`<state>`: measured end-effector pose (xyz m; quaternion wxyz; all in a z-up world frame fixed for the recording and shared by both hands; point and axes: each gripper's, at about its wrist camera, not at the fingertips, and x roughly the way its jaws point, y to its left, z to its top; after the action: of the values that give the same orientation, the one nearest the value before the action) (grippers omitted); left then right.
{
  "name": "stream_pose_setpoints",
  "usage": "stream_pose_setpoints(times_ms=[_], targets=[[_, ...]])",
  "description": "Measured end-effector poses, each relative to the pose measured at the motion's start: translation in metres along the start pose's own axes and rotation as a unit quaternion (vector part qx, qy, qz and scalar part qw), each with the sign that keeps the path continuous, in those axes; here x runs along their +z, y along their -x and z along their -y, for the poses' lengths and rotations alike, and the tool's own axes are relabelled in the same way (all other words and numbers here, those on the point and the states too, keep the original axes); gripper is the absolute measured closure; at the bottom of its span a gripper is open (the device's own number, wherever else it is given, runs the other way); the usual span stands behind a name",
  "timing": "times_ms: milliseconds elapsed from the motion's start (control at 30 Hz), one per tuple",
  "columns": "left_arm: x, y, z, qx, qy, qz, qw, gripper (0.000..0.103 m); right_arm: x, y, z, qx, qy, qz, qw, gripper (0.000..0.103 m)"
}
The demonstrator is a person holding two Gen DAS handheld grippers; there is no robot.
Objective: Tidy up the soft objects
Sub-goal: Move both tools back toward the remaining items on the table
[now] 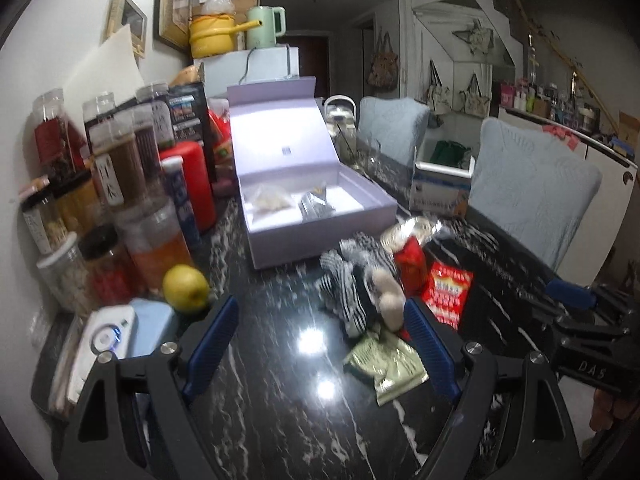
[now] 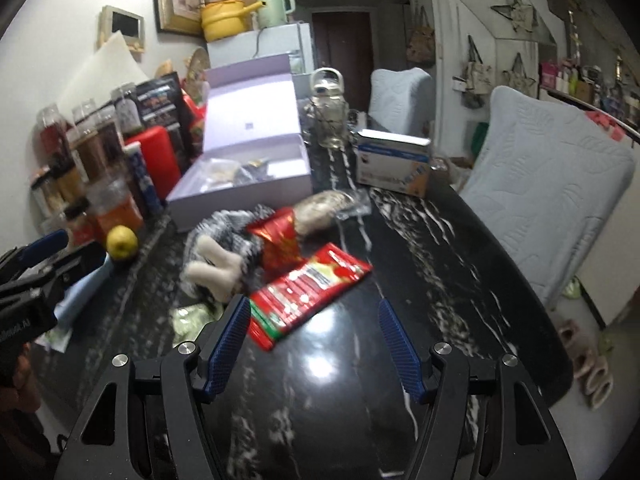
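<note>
From the left wrist, the left tongs [image 1: 320, 344] stood open and empty above the desk [image 1: 280, 400]. Ahead lay the striped plush [image 1: 356, 280], a green packet [image 1: 390, 364] just beside the right finger, and a red packet [image 1: 450, 294]; the open box [image 1: 316, 216] showed two bags inside. From the right wrist, the right tongs [image 2: 314, 340] were also open and empty, the red packet [image 2: 308, 290] just beyond the left finger, the plush [image 2: 224, 256] behind it. Only this view showed slippers [image 2: 588, 364] on the floor.
</note>
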<state>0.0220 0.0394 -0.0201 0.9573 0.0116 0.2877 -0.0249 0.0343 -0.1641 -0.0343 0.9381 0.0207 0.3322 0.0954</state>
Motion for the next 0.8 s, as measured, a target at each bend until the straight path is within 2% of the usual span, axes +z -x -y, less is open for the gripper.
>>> stream_pose_setpoints(times_ms=[167,200,267,367,600,667,800], targets=[[-0.017,-0.011,0.005,-0.023,0.026,-0.023,0.9991,0.018,-0.014,-0.003,0.006,-0.013,-0.006,-0.013,1.000,0.034],[-0.019,-0.015,0.007,-0.025,0.030,-0.028,0.9989,0.018,-0.017,-0.004,0.007,-0.014,-0.008,-0.016,1.000,0.028],[-0.022,-0.023,0.013,-0.026,0.027,-0.036,0.9987,0.018,-0.023,-0.007,0.010,-0.013,-0.014,-0.020,1.000,0.023],[-0.023,-0.038,0.024,-0.019,0.018,-0.054,0.9982,0.018,-0.030,-0.013,0.015,-0.014,-0.026,-0.034,0.999,0.023],[-0.030,-0.062,0.030,-0.021,0.040,-0.073,0.9963,0.018,-0.039,-0.018,0.023,-0.018,-0.033,-0.044,0.998,0.021],[-0.032,-0.073,0.031,-0.007,0.048,-0.094,0.9944,0.018,-0.040,-0.018,0.028,-0.019,-0.038,-0.041,0.998,0.021],[-0.038,-0.089,0.037,-0.013,0.049,-0.125,0.9909,0.018,-0.044,-0.017,0.038,-0.019,-0.051,-0.040,0.998,0.018]])
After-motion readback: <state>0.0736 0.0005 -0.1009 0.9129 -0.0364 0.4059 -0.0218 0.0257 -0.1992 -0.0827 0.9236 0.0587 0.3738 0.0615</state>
